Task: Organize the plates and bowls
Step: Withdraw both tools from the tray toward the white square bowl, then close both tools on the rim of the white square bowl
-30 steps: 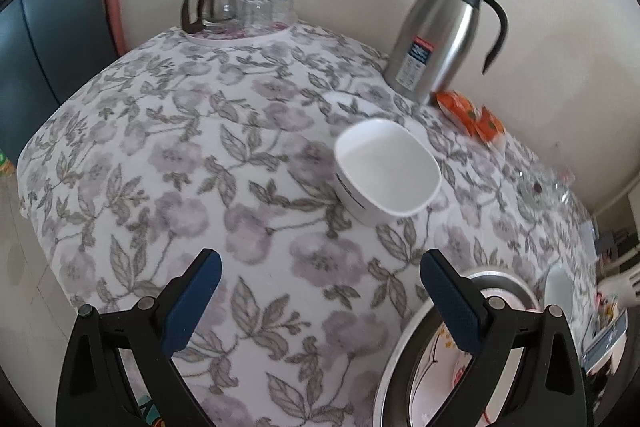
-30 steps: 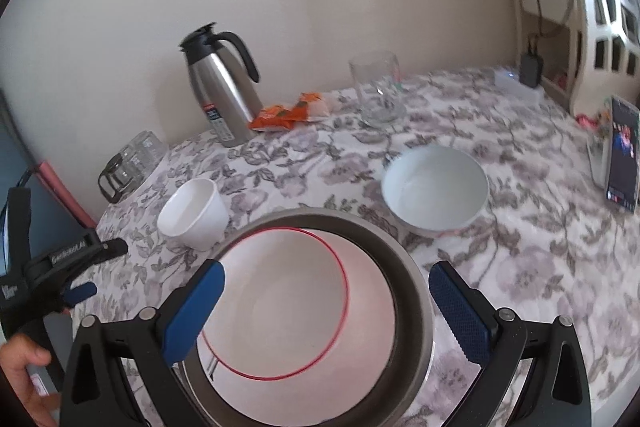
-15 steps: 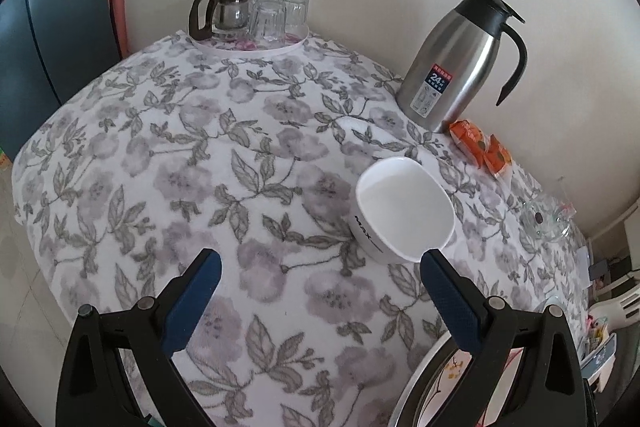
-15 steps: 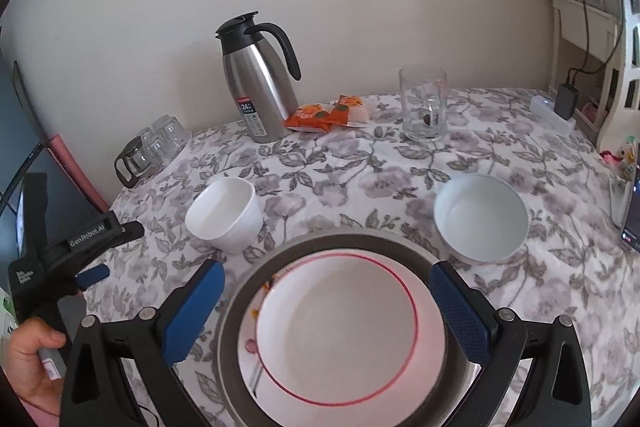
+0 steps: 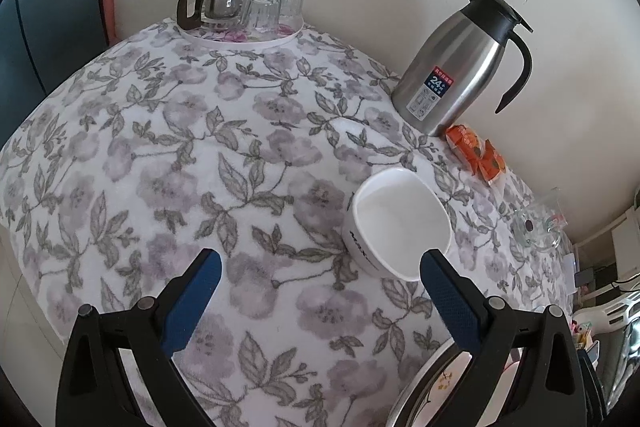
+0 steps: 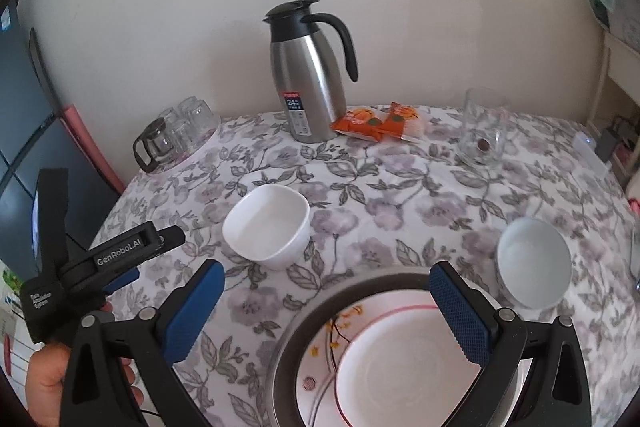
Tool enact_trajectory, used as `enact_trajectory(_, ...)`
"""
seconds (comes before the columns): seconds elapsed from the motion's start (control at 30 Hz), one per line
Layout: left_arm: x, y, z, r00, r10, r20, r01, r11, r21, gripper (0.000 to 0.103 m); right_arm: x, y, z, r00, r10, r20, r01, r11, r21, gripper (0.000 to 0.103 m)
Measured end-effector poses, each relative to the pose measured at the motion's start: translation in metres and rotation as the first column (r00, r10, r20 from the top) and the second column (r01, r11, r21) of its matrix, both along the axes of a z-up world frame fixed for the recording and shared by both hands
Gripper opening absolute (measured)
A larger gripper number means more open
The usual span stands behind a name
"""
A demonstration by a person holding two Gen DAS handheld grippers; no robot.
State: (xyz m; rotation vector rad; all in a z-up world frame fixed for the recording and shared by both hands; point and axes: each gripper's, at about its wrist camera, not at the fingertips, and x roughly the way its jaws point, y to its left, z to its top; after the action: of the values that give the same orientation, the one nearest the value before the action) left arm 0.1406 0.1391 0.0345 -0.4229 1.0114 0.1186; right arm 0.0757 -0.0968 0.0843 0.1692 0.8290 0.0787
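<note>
A white squarish bowl [image 5: 400, 223] stands on the flowered tablecloth; it also shows in the right wrist view [image 6: 267, 227]. My left gripper [image 5: 320, 287] is open and empty, just short of that bowl; it appears from the side in the right wrist view [image 6: 132, 251]. A stack of plates [image 6: 404, 355], white with a red ring on a dark-rimmed one, lies at the table's near edge, its edge also in the left wrist view [image 5: 432, 387]. My right gripper [image 6: 328, 307] is open and empty above the stack. A round white bowl [image 6: 534, 263] stands right of the plates.
A steel thermos jug [image 6: 308, 75] stands at the back by the wall, orange snack packets [image 6: 376, 121] beside it. A tray with a glass teapot and upturned glasses [image 5: 240, 7] is at the far left corner. A glass mug [image 6: 482, 135] stands at the back right.
Both grippers have pulled back and tilted. The plate stack slid lower in the right wrist view, and the squarish bowl moved lower and right in the left wrist view. Jaws stayed open.
</note>
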Motion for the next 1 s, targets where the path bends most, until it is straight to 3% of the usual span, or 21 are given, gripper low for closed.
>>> enact_trajectory(0.27, 0.020, 0.006, -0.014, 0.999, 0.001, -0.044, -0.002, 1.000, -0.020, 0.100, 0.040, 0.015, -0.016, 0.996, -0.010, -0.086, 0.009, 1.000, -0.015, 0.100)
enact_trajectory(0.43, 0.033, 0.003, -0.030, 0.997, -0.019, -0.070, 0.016, 0.999, -0.043, 0.100, 0.060, 0.021, -0.029, 0.991, -0.022, -0.133, 0.020, 1.000, -0.016, 0.088)
enact_trajectory(0.73, 0.053, 0.004, -0.041, 0.998, -0.028, -0.059, 0.023, 0.996, -0.081, 0.098, 0.088, 0.032, -0.051, 0.979, -0.045, -0.201, 0.039, 0.999, -0.037, 0.078)
enact_trajectory(0.87, 0.063, 0.005, -0.050, 0.997, -0.033, -0.065, 0.027, 0.995, -0.098, 0.087, 0.100, 0.037, -0.064, 0.973, -0.046, -0.228, 0.040, 0.999, -0.028, 0.073)
enact_trajectory(1.0, 0.072, 0.002, -0.058, 0.996, -0.048, -0.070, 0.041, 0.994, -0.100, 0.085, 0.109, 0.044, -0.076, 0.967, -0.044, -0.250, 0.034, 0.999, -0.041, 0.068)
